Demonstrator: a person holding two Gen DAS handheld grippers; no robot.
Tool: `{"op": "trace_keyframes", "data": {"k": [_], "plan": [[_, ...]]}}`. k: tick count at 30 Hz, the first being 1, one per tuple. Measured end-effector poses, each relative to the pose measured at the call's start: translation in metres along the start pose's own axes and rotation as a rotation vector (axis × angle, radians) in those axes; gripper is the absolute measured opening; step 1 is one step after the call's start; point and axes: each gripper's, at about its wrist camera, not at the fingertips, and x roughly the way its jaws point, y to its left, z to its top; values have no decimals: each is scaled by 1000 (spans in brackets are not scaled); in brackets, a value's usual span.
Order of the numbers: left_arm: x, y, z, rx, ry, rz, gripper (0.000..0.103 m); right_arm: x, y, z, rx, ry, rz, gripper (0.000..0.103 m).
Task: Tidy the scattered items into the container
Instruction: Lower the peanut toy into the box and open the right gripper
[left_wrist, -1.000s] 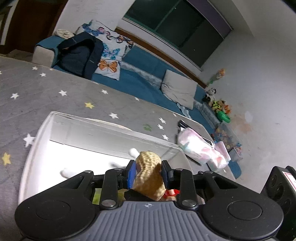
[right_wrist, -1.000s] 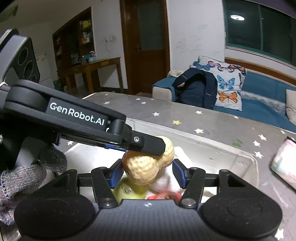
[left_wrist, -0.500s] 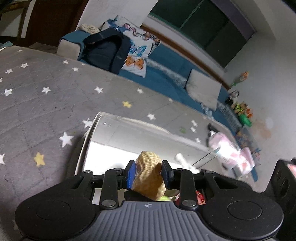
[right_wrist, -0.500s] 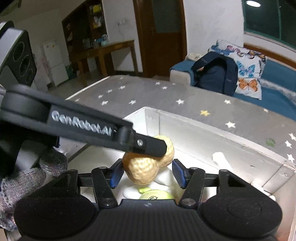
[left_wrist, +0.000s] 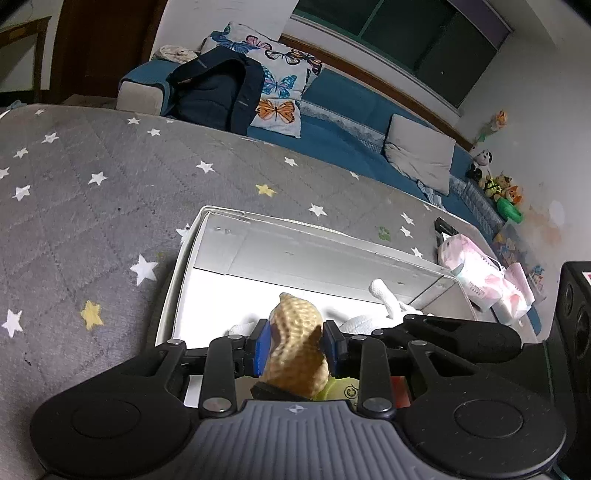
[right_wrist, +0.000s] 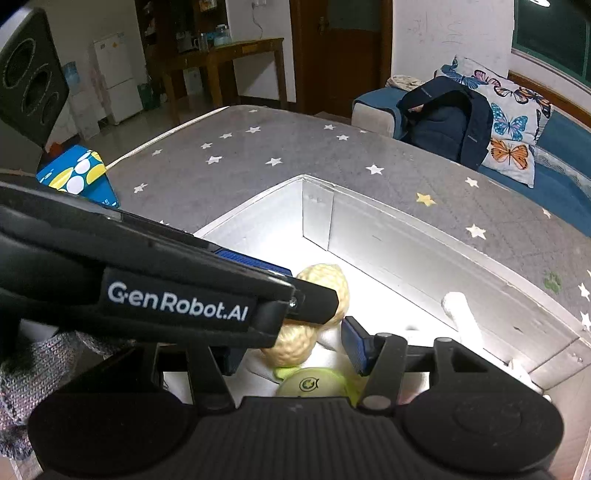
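1. Grey star-printed tabletop (left_wrist: 92, 221) is filling the left and centre of the left wrist view; the white container (left_wrist: 325, 258) is sitting on it, lower centre, near wall running toward the right edge.
2. Left gripper (left_wrist: 295, 345) is hanging over the container's open top, fingers clenched on the peanut-shaped toy (left_wrist: 295, 343), blue pads pressing both its sides.
3. Right gripper (right_wrist: 291, 347) is hovering just beside it, fingers parted and empty; the toy is sitting between them without contact.
4. Judgement: releasing is best done after lowering the toy below the rim, over the bare white floor at centre-left.
5. Items already inside are crowding the lower centre: green ball (right_wrist: 310, 384), white piece (right_wrist: 463, 314).
6. Free room is lying toward the container's far left corner; the pink packet (left_wrist: 480, 273) is staying outside, right.
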Motion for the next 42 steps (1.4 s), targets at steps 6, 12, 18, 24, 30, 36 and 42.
{"op": "trace_keyframes", "data": {"k": [6, 12, 18, 24, 30, 36, 42], "plan": [[-5, 0, -2, 9, -8, 1, 33, -2, -1, 0, 2, -2, -3, 55], [-10, 3, -2, -3, -20, -5, 33, -6, -2, 0, 8, -16, -8, 60], [-18, 1, -4, -4, -38, -4, 33, -15, -5, -3, 25, -44, -17, 61], [-36, -9, -11, 42, -85, 27, 33, -34, 1, -10, 17, -99, -38, 66], [-60, -28, -27, 106, -135, 63, 34, -60, 11, -22, 24, -154, -52, 73], [-80, -44, -48, 147, -165, 89, 34, -85, 19, -38, 52, -195, -61, 74], [-94, -55, -67, 172, -179, 106, 34, -105, 28, -55, 74, -228, -81, 84]]}}
